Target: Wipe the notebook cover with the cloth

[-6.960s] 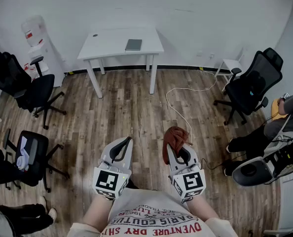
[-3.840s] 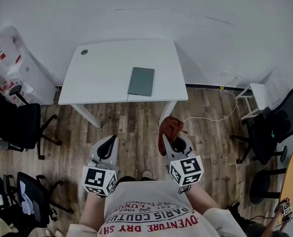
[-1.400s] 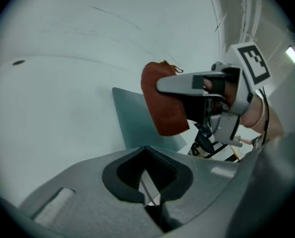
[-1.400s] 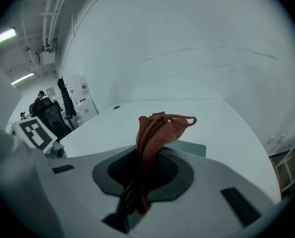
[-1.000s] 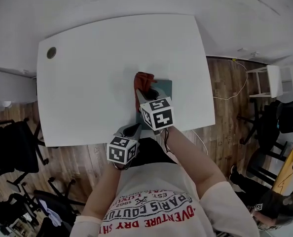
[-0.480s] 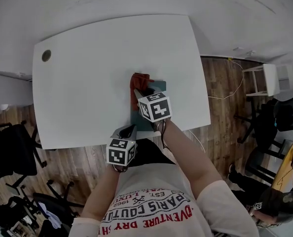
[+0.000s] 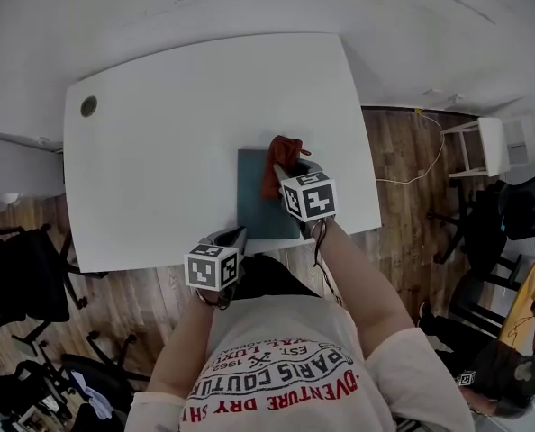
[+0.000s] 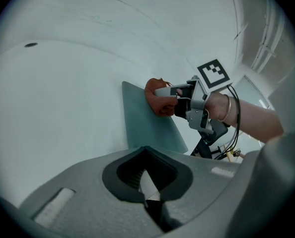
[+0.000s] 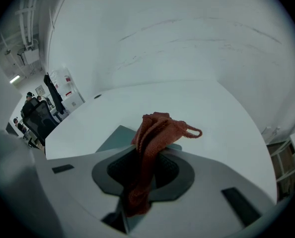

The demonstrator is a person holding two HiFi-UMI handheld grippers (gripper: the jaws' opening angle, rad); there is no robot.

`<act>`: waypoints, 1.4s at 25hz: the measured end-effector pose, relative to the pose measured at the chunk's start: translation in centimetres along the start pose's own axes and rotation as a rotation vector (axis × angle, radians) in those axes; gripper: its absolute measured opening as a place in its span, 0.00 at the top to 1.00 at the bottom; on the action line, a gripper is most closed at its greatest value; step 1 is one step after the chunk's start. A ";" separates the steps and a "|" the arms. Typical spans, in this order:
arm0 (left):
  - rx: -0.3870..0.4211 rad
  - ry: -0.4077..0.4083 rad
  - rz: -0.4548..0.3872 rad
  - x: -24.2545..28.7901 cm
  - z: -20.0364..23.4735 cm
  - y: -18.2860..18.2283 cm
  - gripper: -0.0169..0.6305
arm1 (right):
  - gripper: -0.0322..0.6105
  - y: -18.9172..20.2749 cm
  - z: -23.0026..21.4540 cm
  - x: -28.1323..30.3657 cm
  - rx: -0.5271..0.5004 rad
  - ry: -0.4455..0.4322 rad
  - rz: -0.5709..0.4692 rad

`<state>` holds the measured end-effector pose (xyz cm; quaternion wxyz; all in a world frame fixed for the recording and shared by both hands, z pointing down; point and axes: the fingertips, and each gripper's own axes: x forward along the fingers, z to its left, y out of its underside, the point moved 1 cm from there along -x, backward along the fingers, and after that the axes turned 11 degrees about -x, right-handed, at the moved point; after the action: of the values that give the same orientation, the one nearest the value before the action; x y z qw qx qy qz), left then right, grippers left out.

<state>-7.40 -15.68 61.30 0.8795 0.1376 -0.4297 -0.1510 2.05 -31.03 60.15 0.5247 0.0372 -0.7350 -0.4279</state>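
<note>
— Where's the notebook (image 7: 252, 196)?

— Just right of centre in the head view. It has a teal cover and lies flat on the white table (image 7: 159, 142), with its lower edge close to the table's lower edge.

— And the cloth (image 7: 281, 158)?

— It's a rust-brown knitted bunch on the upper right part of the cover. In the left gripper view it seems to press on the cover by the right edge.

— What has hold of it?

— The right gripper (image 7: 288, 173). Its jaws are clamped on the cloth, which runs down through the slot between them and spills out ahead, a loose loop sticking off to the right. The marker cube sits over the notebook's right edge.

— And the other tool?

— The left gripper (image 7: 236, 236) is at lower centre, by the table's lower edge, near the notebook's lower left corner. Its jaws are closed together with nothing between them. I can't tell whether it touches the notebook.

— What else is there?

— There's a dark round grommet (image 7: 88, 106) at the table's upper left, well apart from everything. Off the table there's wood floor (image 7: 403, 142), a small white stand (image 7: 493, 142) at right, and black office chairs at the far right (image 7: 511, 219) and lower left (image 7: 15, 273). The cover to the left of the cloth is bare.
</note>
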 end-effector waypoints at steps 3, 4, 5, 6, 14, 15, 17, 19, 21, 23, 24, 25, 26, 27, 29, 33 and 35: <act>0.018 -0.004 -0.006 0.0 -0.1 0.0 0.96 | 0.82 1.0 -1.2 -1.0 0.005 0.023 0.001; 0.026 -0.008 -0.008 0.0 -0.1 0.1 0.96 | 0.82 1.3 -1.6 -1.3 0.011 0.032 0.003; 0.035 -0.013 -0.010 0.1 -0.2 0.1 0.96 | 0.82 1.6 -2.1 -1.6 0.016 0.043 0.006; 0.047 -0.017 -0.011 0.1 -0.2 0.1 0.96 | 0.82 2.0 -2.5 -2.0 0.019 0.055 0.010; 0.142 -0.027 0.011 0.1 -0.4 0.2 0.96 | 0.83 3.5 -4.0 -4.8 0.040 0.135 0.042; 0.141 -0.024 0.009 0.1 -0.4 0.1 0.96 | 0.84 3.0 -3.5 -5.2 0.027 0.126 0.029; 0.143 -0.019 0.007 0.2 -0.4 0.1 0.96 | 0.84 2.0 -1.7 -6.0 -0.007 0.095 -0.002; 0.140 -0.014 0.011 0.2 -0.3 0.3 0.96 | 0.84 1.0 0.6 -6.4 -0.033 0.047 -0.031; 0.124 0.002 0.015 0.1 -0.3 0.3 0.96 | 0.84 0.0 3.2 -6.3 -0.038 -0.015 -0.055; 0.107 0.029 0.015 -0.1 -0.2 0.1 0.96 | 0.84 -0.9 5.8 -5.6 -0.026 -0.080 -0.074; 0.100 0.041 0.014 -0.2 -0.2 0.1 0.96 | 0.84 -1.1 7.1 -5.2 -0.017 -0.109 -0.078; 0.095 0.049 0.015 -0.2 -0.2 0.1 0.96 | 0.84 -1.1 8.3 -4.8 -0.009 -0.136 -0.079; 0.094 0.052 0.014 -0.2 -0.3 0.1 0.96 | 0.84 -1.0 9.4 -4.4 -0.002 -0.159 -0.080; 0.098 0.050 0.012 -0.1 -0.4 0.1 0.96 | 0.84 -0.9 10.4 -4.1 0.004 -0.179 -0.080; 0.125 0.040 0.003 0.0 -0.5 0.1 0.96 | 0.84 -0.6 11.8 -3.2 0.001 -0.204 -0.071; 0.174 0.027 -0.008 -0.2 -0.4 0.1 0.96 | 0.84 0.9 12.1 -0.9 -0.071 -0.174 -0.012; 0.169 0.032 -0.005 -0.1 -0.4 0.1 0.96 | 0.84 1.5 11.7 -0.4 -0.070 -0.164 -0.005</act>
<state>-7.15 -15.44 61.02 0.8712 0.2149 -0.4263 -0.1143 -6.54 -22.99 59.94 0.4628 -0.0144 -0.7598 -0.4564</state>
